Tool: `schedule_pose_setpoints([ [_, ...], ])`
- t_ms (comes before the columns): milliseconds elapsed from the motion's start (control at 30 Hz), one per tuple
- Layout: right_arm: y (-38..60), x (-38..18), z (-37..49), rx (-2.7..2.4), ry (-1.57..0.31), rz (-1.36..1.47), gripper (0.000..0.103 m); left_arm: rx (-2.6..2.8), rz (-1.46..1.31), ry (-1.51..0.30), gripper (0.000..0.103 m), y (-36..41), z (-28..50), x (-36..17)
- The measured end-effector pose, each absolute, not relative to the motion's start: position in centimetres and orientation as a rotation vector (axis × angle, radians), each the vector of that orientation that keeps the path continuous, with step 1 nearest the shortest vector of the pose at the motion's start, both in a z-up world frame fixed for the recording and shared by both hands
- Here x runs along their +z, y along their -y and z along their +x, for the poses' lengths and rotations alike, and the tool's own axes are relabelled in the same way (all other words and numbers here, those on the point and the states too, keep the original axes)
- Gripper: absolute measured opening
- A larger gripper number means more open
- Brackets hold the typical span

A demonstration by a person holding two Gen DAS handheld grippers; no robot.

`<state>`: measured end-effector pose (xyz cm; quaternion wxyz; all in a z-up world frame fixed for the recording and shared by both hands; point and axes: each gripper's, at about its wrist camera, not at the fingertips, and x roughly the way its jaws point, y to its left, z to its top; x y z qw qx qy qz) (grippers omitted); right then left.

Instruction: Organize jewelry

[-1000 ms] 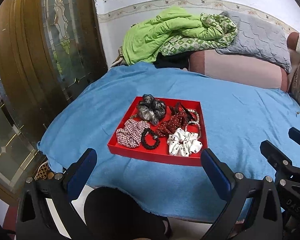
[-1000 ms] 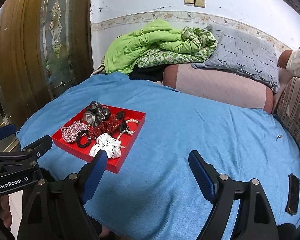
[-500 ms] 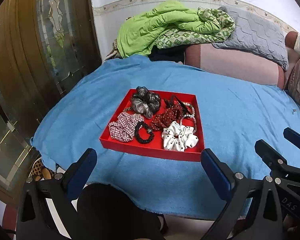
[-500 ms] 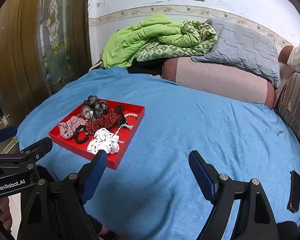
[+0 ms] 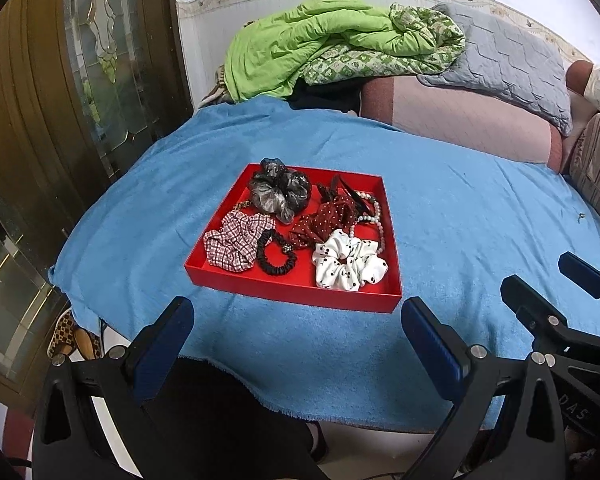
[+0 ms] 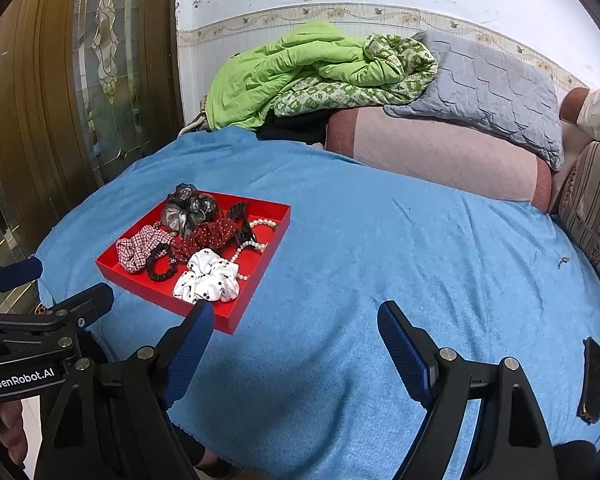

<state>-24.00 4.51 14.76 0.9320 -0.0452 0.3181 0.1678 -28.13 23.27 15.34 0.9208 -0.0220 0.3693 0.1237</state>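
Both grippers are hanging at the near edge of the bed, and I am seeing the red tray (image 5: 300, 294) sitting larger and lower in the left wrist view than a second ago, so the rig is easing in toward it. Left gripper (image 5: 296, 330): jaws spread wide, gripping nothing. Right gripper (image 6: 296, 332): likewise spread and bare, over the blue blanket (image 6: 400, 248) just beside the tray. Everything in the tray is lying as it did: white dotted scrunchie (image 5: 350, 266) at the near corner, pearl strand (image 5: 374, 216) behind it, black coil tie (image 5: 276, 254), plaid scrunchie (image 5: 236, 242). I am judging this an approach; whether sorting is ahead or done, I cannot tell.
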Motion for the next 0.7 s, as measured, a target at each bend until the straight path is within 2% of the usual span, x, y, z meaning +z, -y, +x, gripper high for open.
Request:
schedule_pose_setpoints([
  [700,-4.94,13.95,-23.81,0.355,-0.676,-0.097,0.088,0.297,-0.052,-0.734,0.103,-24.04,-28.25,15.3],
])
